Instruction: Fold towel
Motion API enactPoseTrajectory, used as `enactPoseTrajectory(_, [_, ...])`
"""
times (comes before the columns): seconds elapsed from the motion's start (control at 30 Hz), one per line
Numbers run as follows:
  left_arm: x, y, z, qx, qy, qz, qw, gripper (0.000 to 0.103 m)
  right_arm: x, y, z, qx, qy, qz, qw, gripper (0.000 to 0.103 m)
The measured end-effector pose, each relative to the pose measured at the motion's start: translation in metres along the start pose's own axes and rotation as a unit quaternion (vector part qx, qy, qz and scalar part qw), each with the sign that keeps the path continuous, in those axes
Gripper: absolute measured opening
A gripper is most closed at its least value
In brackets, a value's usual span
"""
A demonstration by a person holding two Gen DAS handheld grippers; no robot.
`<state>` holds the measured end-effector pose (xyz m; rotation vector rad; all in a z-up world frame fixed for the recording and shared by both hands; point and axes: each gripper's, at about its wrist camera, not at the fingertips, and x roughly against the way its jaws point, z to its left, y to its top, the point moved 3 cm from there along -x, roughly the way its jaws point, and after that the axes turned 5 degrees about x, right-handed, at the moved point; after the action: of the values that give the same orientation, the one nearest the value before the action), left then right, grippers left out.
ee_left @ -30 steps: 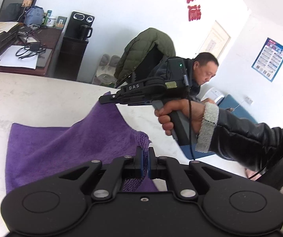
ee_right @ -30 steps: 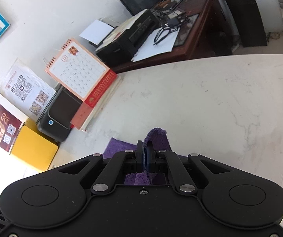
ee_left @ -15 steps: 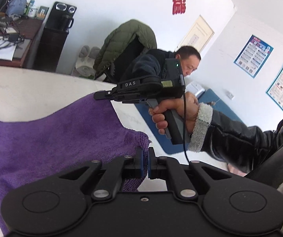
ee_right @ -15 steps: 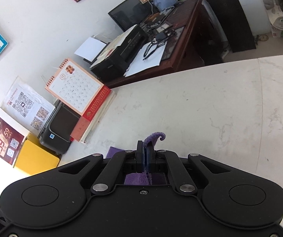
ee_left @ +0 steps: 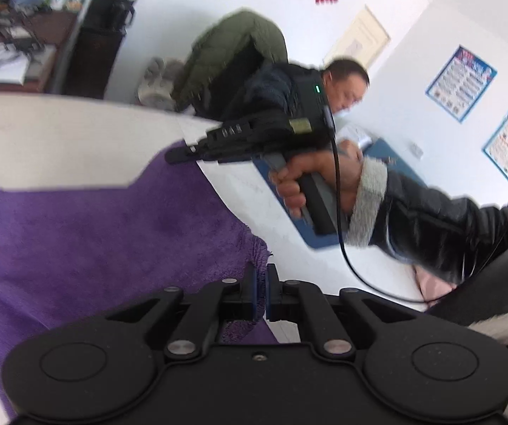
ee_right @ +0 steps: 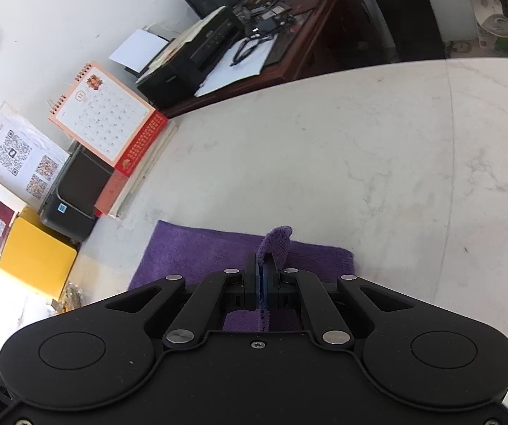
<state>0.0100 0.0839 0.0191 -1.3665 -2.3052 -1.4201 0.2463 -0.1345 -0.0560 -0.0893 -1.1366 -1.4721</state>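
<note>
Bare marble table [ee_right: 342, 163] ahead and right of the purple towel [ee_right: 197, 251], passable. Left of towel blocked: desk calendar [ee_right: 112, 120], black printer [ee_right: 76, 191], yellow box [ee_right: 34, 258] crowd the table edge.

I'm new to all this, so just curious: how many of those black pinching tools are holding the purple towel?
2. The left gripper pinches the purple towel at its near corner; the right gripper pinches another corner, farther along the same edge.
</note>
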Motion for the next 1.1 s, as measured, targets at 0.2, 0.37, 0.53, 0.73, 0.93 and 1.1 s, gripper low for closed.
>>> enactPoseTrajectory(0.2, [0.041, 0.015, -0.009, -0.046, 0.010, -0.037, 0.9982, 0.004, 0.016, 0.034, 0.034, 0.016, 0.058, -0.051, 0.997, 0.002])
enactPoseTrajectory(0.37, [-0.023, -0.021, -0.001, -0.033, -0.011, 0.074, 0.9966, 0.004, -0.005, 0.007, -0.001, 0.013, -0.001, 0.000, 1.000, 0.002])
enactPoseTrajectory(0.53, [-0.068, -0.048, 0.004, -0.019, -0.023, 0.138, 0.9899, 0.004, -0.021, -0.020, -0.028, 0.025, -0.049, 0.041, 0.998, 0.002])
enactPoseTrajectory(0.73, [-0.070, -0.038, -0.004, -0.034, -0.023, 0.133, 0.9903, 0.004, -0.017, -0.021, -0.022, 0.066, -0.060, 0.040, 0.995, 0.002])
enactPoseTrajectory(0.93, [-0.074, -0.045, -0.006, -0.047, -0.017, 0.141, 0.9887, 0.004, -0.009, -0.007, -0.006, 0.110, -0.049, 0.012, 0.993, 0.002])
enactPoseTrajectory(1.1, [-0.093, -0.070, -0.011, -0.060, -0.021, 0.181, 0.9813, 0.004, -0.027, -0.020, -0.026, 0.114, -0.080, 0.054, 0.989, 0.002])
